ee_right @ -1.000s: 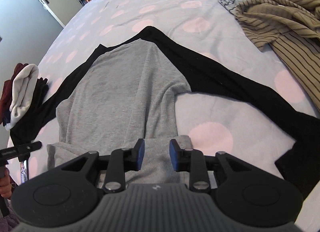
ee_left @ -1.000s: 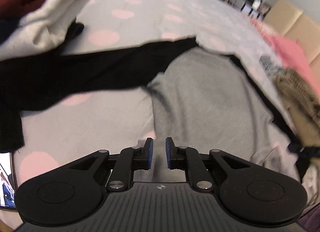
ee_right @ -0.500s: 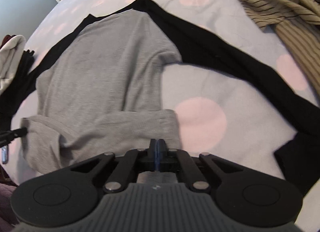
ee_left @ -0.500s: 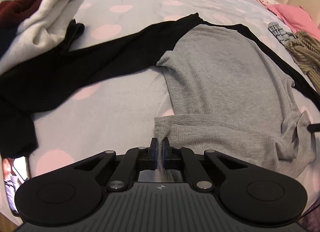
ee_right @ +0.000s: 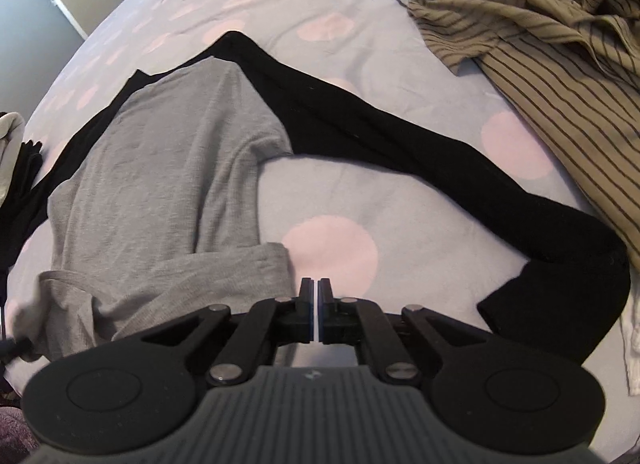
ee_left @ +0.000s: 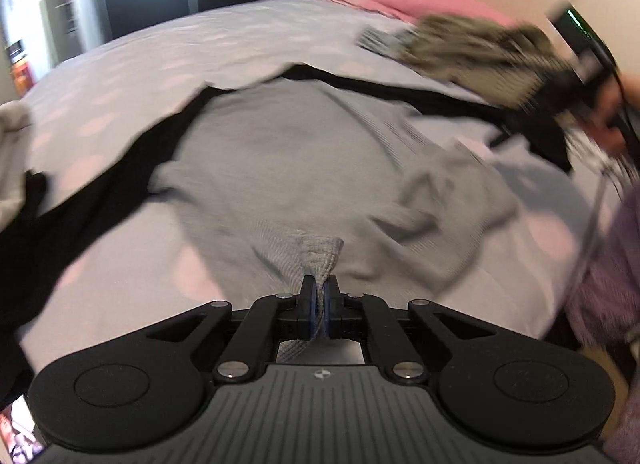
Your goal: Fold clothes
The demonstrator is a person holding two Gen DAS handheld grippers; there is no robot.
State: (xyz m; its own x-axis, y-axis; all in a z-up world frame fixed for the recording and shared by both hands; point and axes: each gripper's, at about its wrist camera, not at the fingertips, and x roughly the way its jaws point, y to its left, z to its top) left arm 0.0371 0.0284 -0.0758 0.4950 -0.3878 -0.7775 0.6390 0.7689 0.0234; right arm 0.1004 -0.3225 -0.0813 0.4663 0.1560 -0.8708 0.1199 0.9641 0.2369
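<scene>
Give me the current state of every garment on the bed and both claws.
Left claw: shut on the grey shirt's hem, fabric bunched between the pads.
Right claw: shut, nothing visible between the pads.
Grey shirt: spread out, bottom hem rumpled.
Black sleeves: stretched out both ways.
Striped olive garment: crumpled, unfolded.
White and dark clothes: piled at the bed's edge.

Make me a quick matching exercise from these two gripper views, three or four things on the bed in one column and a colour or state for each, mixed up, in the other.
Things:
1. shirt body
2. shirt sleeve
3. striped top
4. left gripper

States:
A. olive with dark stripes, crumpled
B. shut on a pinch of grey fabric
C. grey, lying on the spotted bedcover
D. black, stretched out sideways

Pairs: 1-C, 2-D, 3-A, 4-B
</scene>
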